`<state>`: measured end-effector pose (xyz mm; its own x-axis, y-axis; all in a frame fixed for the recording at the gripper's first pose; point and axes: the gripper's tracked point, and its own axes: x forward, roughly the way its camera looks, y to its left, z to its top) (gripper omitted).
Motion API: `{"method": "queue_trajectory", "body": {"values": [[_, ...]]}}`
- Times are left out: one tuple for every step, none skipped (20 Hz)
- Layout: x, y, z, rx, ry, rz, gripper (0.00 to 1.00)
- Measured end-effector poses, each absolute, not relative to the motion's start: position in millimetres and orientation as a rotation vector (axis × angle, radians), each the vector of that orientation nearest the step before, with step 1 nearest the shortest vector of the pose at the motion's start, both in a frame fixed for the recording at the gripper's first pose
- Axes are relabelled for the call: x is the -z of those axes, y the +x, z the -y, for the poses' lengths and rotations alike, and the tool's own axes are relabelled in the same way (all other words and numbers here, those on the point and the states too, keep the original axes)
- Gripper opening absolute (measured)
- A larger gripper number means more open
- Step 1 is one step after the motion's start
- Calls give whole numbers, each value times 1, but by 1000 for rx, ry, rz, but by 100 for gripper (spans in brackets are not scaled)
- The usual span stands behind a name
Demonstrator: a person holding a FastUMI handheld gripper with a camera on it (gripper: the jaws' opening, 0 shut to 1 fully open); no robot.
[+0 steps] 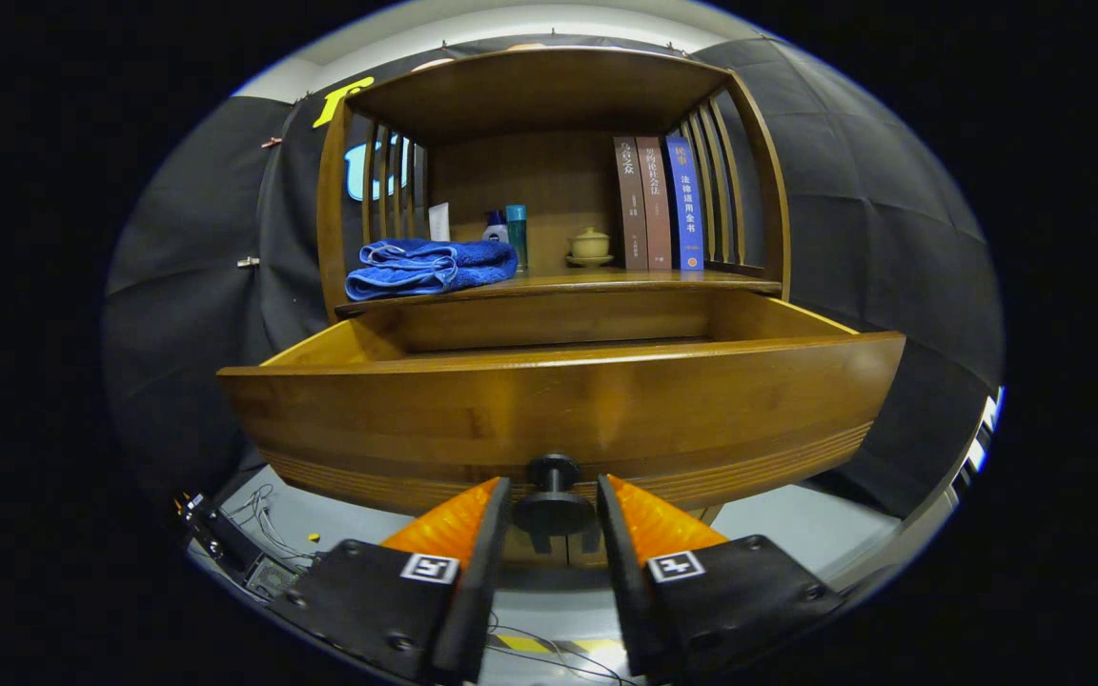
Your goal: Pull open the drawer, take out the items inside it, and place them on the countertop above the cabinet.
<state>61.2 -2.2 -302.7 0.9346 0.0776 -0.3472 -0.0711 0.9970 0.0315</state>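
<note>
Black cloth walls the booth; grey floor below carries loose cables; pale ceiling above.

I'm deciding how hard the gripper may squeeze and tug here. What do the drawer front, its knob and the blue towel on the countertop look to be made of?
Drawer front: looks like solid wood with a glossy brown varnish; grain and highlights show.
Knob: dark, smooth and round, possibly painted wood or metal; hard to tell. It sits between the jaws of the gripper, contact unclear.
Blue towel: soft terry-like fabric, folded, with fuzzy surface and stitched edges.
</note>
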Motion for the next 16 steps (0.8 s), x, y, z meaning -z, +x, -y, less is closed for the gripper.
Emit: {"method": "queue_trajectory", "body": {"values": [[305, 58, 5, -72, 4, -379, 84], [309, 55, 10, -67, -6, -397, 100], [306, 51, 12, -64, -4, -402, 98], [302, 47, 14, -67, 3, -406, 98], [295, 41, 15, -78, 9, -407, 98], [284, 36, 17, -88, 2, -407, 98], [270, 32, 21, -96, -17, -403, 98], [253, 30, 25, -100, -37, -391, 98], [233, 29, 28, -106, -53, -377, 98], [213, 29, 27, -126, -61, -356, 98], [194, 31, 26, -144, -66, -340, 98], [177, 34, 25, -167, -70, -332, 98], [164, 36, 22, -192, -79, -340, 98], [153, 40, 20, -218, -90, -349, 98], [142, 46, 18, -237, -99, -354, 99], [131, 57, 19, -249, -110, -359, 99]]}}
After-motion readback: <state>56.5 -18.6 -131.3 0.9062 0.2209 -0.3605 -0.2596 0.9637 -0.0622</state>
